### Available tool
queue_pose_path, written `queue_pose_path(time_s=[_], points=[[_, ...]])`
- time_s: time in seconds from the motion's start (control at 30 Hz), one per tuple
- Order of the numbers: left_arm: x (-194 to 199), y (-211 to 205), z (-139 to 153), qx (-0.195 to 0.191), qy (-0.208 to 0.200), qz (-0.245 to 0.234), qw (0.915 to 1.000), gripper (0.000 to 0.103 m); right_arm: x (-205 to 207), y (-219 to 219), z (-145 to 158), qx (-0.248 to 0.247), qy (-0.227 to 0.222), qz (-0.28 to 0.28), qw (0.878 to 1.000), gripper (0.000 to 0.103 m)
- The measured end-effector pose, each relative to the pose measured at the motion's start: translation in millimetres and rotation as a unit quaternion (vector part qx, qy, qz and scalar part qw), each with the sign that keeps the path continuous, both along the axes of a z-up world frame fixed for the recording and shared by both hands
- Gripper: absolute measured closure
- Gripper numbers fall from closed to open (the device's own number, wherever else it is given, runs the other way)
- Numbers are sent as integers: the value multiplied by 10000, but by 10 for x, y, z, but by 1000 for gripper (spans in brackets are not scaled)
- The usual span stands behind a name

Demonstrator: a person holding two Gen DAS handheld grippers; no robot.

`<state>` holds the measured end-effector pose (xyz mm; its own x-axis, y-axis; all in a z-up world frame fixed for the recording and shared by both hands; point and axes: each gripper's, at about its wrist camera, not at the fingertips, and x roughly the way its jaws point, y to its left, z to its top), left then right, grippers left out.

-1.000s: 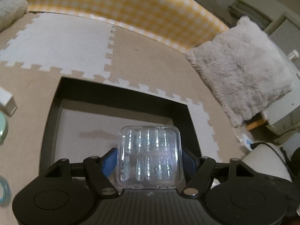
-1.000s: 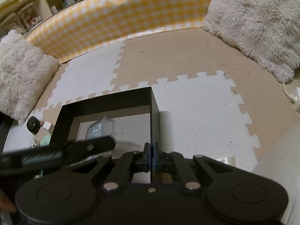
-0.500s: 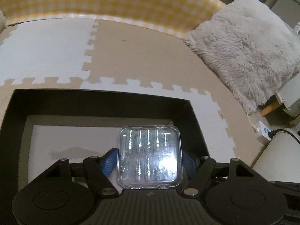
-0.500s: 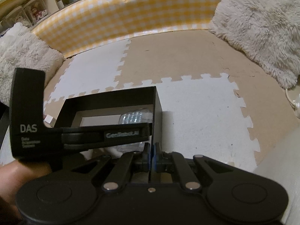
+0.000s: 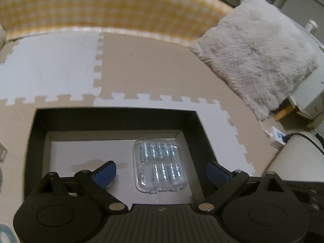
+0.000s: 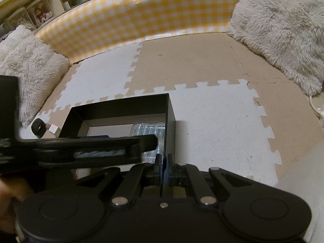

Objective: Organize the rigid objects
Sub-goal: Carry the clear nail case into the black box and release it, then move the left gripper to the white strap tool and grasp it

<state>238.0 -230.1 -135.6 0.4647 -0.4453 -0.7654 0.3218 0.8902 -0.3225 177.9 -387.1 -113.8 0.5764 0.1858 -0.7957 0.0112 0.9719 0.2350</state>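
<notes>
Released a moment ago, the clear plastic case now lies flat in the black box, toward its right wall. Left gripper has just spread wide (nothing between its fingers). Right gripper pinches, apparently, the box's wall.

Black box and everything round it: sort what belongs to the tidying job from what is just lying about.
In the job:
black box
clear plastic case, lying inside it
small black and white items beside the box

Lying about:
fluffy cushion
foam floor mats
white plug
</notes>
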Motion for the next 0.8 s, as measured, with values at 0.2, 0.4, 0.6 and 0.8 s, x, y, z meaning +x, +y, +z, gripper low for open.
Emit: queue_pose_path(time_s=[0.2,0.4,0.6,0.8], points=[[-211,178,290,0,-221,-141,9997,0,-8,20,4,-22,-19,-4,10000,99],[-392,425,516,49,-362,-112,9993,0,-9,36,8,-93,-23,9,10000,99],[-606,672,707,219,-655,-175,9975,0,-5,27,8,-78,-16,-5,10000,99],[-809,921,789,486,-940,-282,9940,0,-14,28,5,-104,-49,8,9999,99]])
